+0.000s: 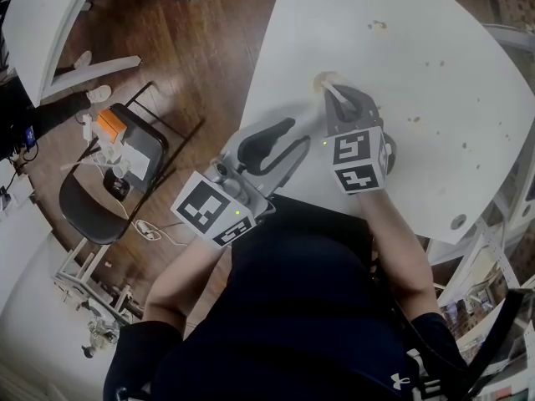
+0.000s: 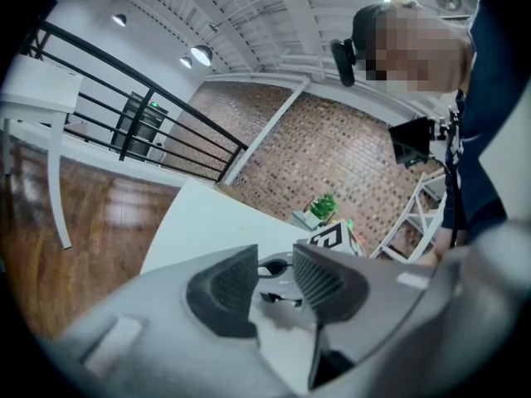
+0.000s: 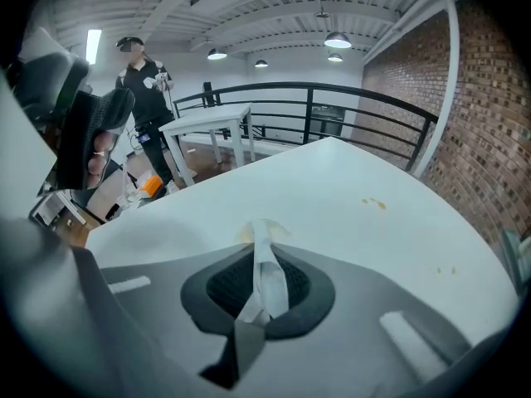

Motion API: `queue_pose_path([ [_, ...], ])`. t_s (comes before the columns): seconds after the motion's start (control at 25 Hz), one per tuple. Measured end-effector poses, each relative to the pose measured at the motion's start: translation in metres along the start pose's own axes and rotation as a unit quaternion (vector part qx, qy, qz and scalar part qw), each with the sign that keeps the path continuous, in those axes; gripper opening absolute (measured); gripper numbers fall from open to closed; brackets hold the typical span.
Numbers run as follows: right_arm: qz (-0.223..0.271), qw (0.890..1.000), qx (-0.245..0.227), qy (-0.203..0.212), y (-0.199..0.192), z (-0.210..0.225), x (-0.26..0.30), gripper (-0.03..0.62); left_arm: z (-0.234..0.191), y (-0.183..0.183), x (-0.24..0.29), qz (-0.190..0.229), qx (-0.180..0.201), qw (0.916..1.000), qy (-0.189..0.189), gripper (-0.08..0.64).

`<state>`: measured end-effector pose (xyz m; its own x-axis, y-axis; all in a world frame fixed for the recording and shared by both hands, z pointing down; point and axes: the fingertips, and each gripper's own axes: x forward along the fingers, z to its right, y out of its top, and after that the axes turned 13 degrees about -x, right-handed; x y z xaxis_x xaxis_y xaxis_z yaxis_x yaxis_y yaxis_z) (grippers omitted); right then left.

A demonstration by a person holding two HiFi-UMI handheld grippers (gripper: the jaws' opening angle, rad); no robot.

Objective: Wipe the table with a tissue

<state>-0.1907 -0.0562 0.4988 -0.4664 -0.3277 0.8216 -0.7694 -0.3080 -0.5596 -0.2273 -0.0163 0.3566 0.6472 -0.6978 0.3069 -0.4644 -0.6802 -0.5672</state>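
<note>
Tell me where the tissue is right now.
The tissue is pinched in the shut right gripper, over the near edge of the white table; in the head view it sits just right of the open left gripper, beside a brownish smear.

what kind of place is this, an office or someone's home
Likely a loft-style workspace or studio rather than a home: a bare brick wall, a black metal railing, and a big white table on a wood floor.

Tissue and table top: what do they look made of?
The tissue looks like thin white paper, matte: it hangs as a limp, creased, folded strip. The table has a smooth white top with a faint sheen, likely laminate or painted board; the look leaves that open.
</note>
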Motion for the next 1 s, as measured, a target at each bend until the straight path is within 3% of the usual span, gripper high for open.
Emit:
queue_pose_path([
  [0.12, 0.002, 1.000, -0.006, -0.016, -0.005, 0.009, -0.008, 0.012, 0.004, 0.000, 0.003, 0.001, 0.001, 1.0000, -0.001, 0.129],
  [0.28, 0.035, 0.998, 0.028, -0.052, -0.013, 0.035, -0.033, 0.012, 0.013, -0.004, 0.008, -0.001, 0.002, 1.0000, -0.007, 0.129],
  [0.48, 0.031, 0.995, 0.057, -0.079, -0.036, 0.061, -0.055, 0.012, 0.023, -0.008, 0.017, -0.005, 0.004, 0.9999, -0.015, 0.129],
  [0.68, 0.005, 0.994, 0.086, -0.061, -0.067, 0.056, -0.051, 0.012, 0.030, -0.013, 0.028, -0.017, 0.007, 0.9996, -0.021, 0.129],
  [1.0, -0.006, 0.994, 0.088, -0.058, -0.077, 0.047, -0.046, 0.012, 0.040, -0.016, 0.035, -0.038, 0.015, 0.9986, -0.033, 0.128],
])
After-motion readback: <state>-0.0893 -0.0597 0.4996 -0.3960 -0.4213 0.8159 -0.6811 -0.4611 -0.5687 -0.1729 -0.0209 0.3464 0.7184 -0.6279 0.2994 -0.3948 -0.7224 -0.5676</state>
